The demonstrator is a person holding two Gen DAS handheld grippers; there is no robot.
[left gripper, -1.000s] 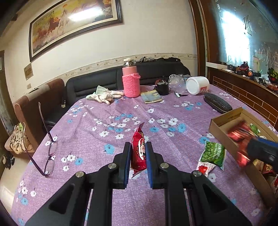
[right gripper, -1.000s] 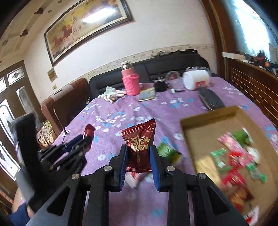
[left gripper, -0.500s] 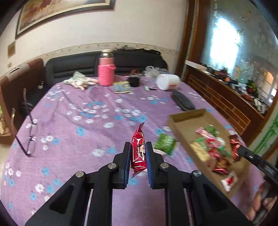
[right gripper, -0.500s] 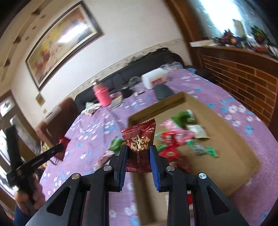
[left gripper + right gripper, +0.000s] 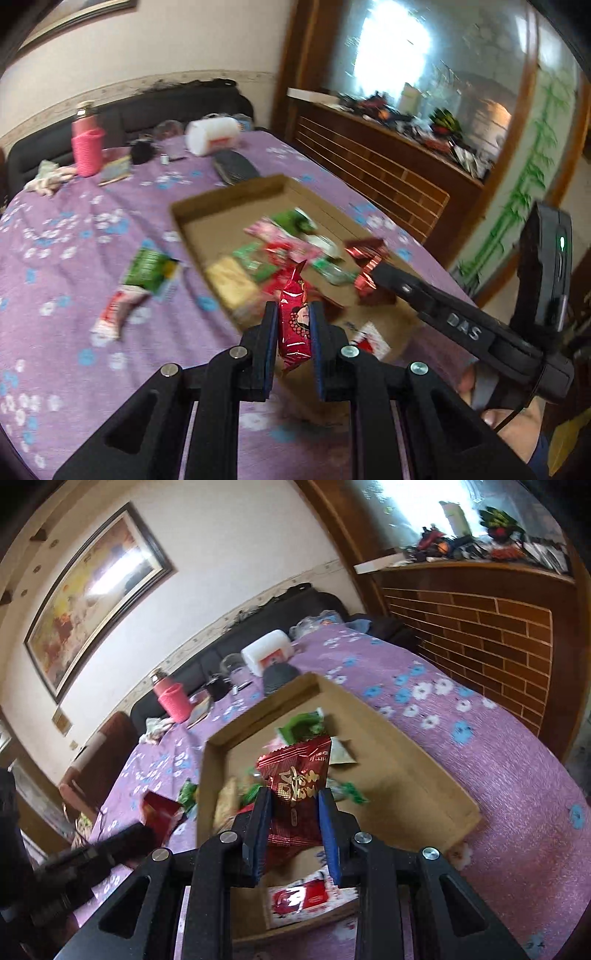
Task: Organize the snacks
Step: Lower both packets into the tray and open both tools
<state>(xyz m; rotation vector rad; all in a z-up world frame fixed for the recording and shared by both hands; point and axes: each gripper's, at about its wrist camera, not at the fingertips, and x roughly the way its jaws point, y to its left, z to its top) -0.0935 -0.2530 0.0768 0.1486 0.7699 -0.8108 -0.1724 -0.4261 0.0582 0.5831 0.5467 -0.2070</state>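
Note:
A shallow cardboard box (image 5: 236,195) (image 5: 402,760) lies on the purple flowered tablecloth and holds several snack packets. My left gripper (image 5: 293,309) is shut on a red snack packet (image 5: 294,325), held above the box's near edge. My right gripper (image 5: 294,793) is shut on a dark red foil packet (image 5: 297,775) with gold lettering, held over the box's middle. The right gripper (image 5: 365,277) also shows in the left wrist view, over the box. A green packet (image 5: 149,268) and a red-and-white packet (image 5: 116,314) lie on the cloth left of the box.
At the table's far end stand a pink bottle (image 5: 86,147), a white tub on its side (image 5: 212,134), a black case (image 5: 235,170), a dark cup and a cloth. A black sofa runs behind the table. A wooden sideboard (image 5: 373,162) stands on the right.
Both grippers have moved right and forward with their packets, from above the bare cloth to above the box. The box now fills the middle of both views.

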